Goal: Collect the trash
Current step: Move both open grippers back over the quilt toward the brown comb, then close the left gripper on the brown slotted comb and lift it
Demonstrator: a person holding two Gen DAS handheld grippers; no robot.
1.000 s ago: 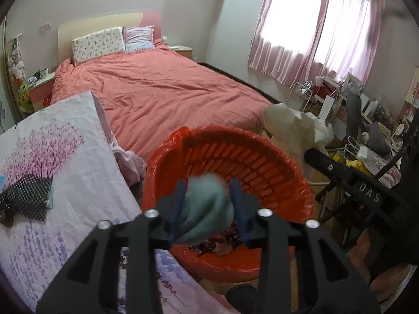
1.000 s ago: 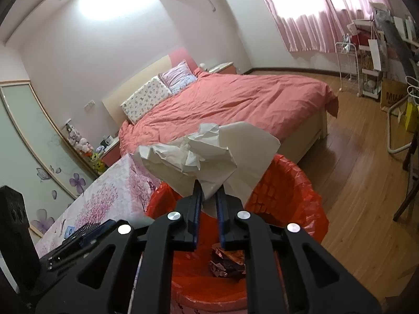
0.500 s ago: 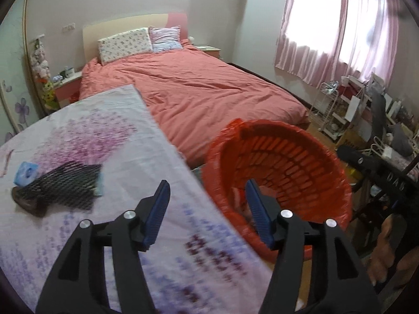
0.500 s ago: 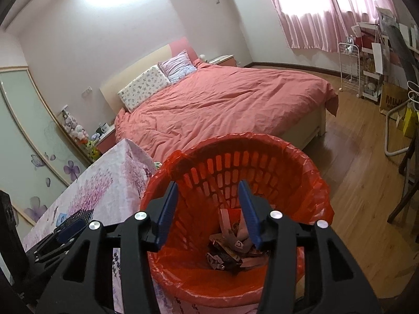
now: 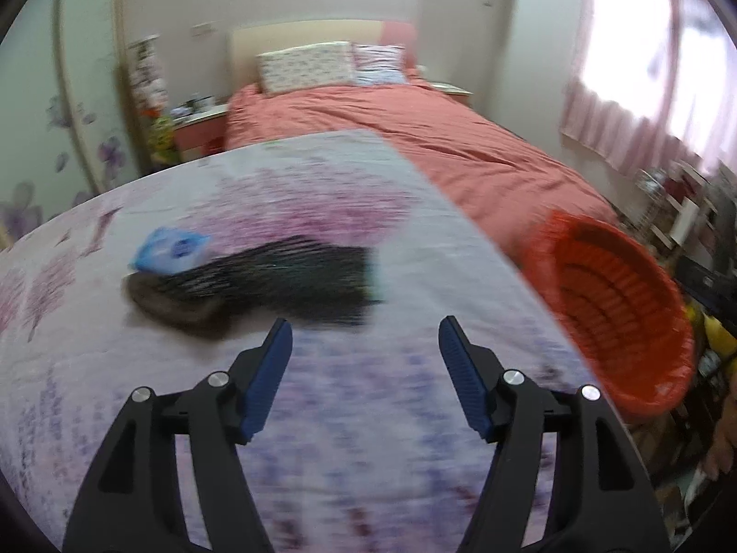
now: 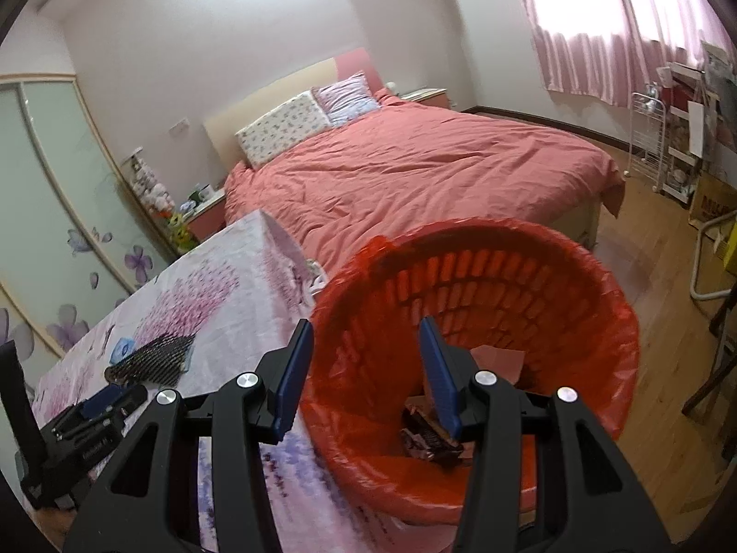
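Both grippers have let go of their wads since a second ago: the left gripper, jaws just widened and empty, now hangs over the floral tablecloth, while the right gripper gapes empty above the red bin. Scraps lie in the bin. Further off, black mesh and a blurred, possibly blue wrapper rest on the cloth.

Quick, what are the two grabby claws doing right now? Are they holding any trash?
Left gripper: open, holding nothing; its jaws have just been opening.
Right gripper: open, holding nothing, at the red bin.
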